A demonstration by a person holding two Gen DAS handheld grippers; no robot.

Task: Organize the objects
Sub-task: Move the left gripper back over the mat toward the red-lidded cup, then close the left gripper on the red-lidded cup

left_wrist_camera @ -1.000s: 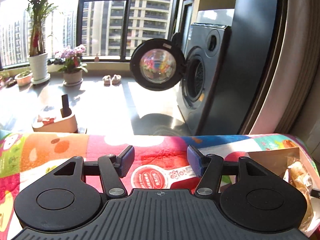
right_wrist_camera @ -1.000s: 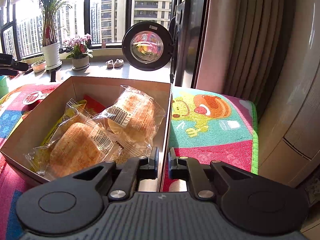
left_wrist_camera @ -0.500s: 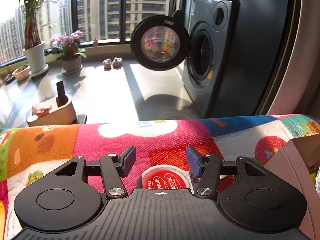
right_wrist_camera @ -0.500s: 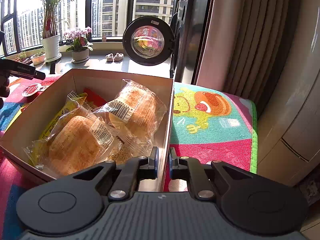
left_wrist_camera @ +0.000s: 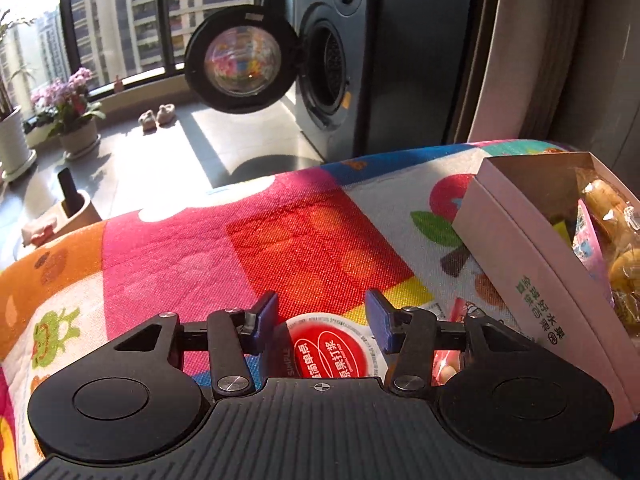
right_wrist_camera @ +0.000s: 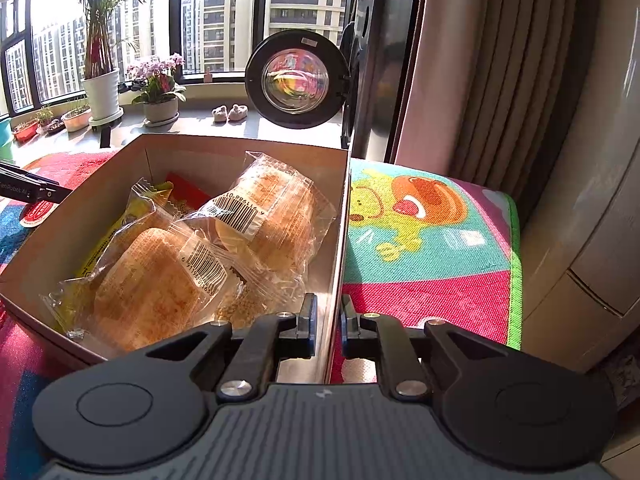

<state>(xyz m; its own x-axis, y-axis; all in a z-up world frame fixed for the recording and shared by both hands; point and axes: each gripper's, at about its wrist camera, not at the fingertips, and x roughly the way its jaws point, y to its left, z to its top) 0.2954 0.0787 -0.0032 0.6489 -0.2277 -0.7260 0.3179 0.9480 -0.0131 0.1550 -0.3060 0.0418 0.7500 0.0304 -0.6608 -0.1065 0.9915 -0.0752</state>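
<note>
A small cup with a red and white lid lies on the colourful mat, and my left gripper stands open with a finger on each side of it. Whether the pads touch the cup I cannot tell. A cardboard box sits just right of it. In the right wrist view the box holds wrapped buns and yellow and red packets. My right gripper is shut on the box's right wall. The left gripper's tip shows at that view's left edge, over the red lid.
A pink packet lies between the cup and the box. The mat's far edge drops to the floor. Beyond stand a washing machine with its round door open, flower pots and a curtain.
My left gripper moved forward and down over the mat, so the red-lidded cup now sits between its open fingers and the box shows on the right. The right gripper kept its hold on the box wall.
</note>
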